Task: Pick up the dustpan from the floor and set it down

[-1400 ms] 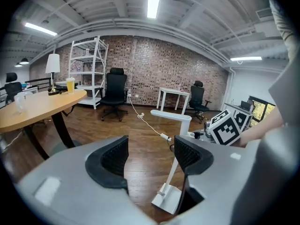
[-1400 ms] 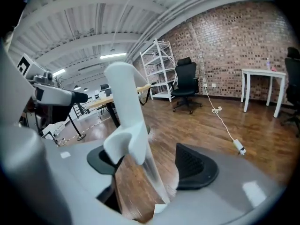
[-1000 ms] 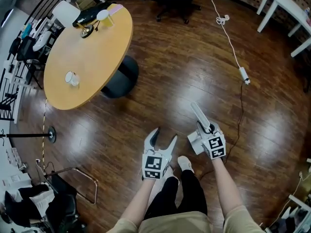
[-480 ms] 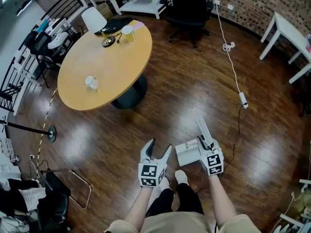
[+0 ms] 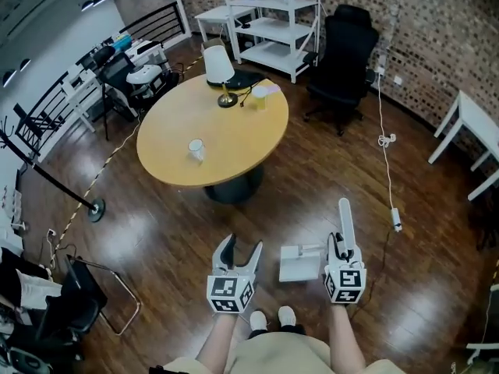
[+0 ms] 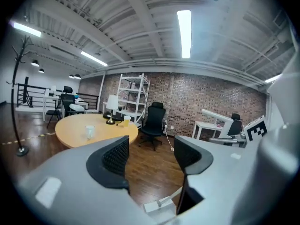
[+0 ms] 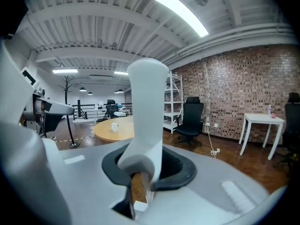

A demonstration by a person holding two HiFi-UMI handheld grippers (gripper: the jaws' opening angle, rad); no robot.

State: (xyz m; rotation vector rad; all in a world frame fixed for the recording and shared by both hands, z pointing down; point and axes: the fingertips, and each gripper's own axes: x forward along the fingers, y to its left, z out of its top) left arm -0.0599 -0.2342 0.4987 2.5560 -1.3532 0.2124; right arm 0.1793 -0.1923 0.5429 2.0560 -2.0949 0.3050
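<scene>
A white dustpan hangs off the floor in front of the person's feet. Its flat pan (image 5: 300,263) sits to the left of my right gripper (image 5: 340,246), and its long white handle (image 5: 344,220) points forward. That gripper is shut on the handle (image 7: 145,116), which rises straight up between the dark pads (image 7: 180,170) in the right gripper view. My left gripper (image 5: 242,248) hovers beside the pan, apart from it. Its jaws are closing slightly with nothing between them (image 6: 150,156). A corner of the pan (image 6: 159,203) shows below them.
A round wooden table (image 5: 168,158) with a lamp (image 5: 219,68), a cup and a mug (image 5: 196,149) stands ahead on the wood floor. Behind it are a black office chair (image 5: 343,45) and white shelves (image 5: 273,18). A white cable (image 5: 387,170) trails at right; a stanchion (image 5: 93,209) stands at left.
Both grippers have risen, and the right one has carried the dustpan up with it. The head view has lifted and now takes in more of the room.
</scene>
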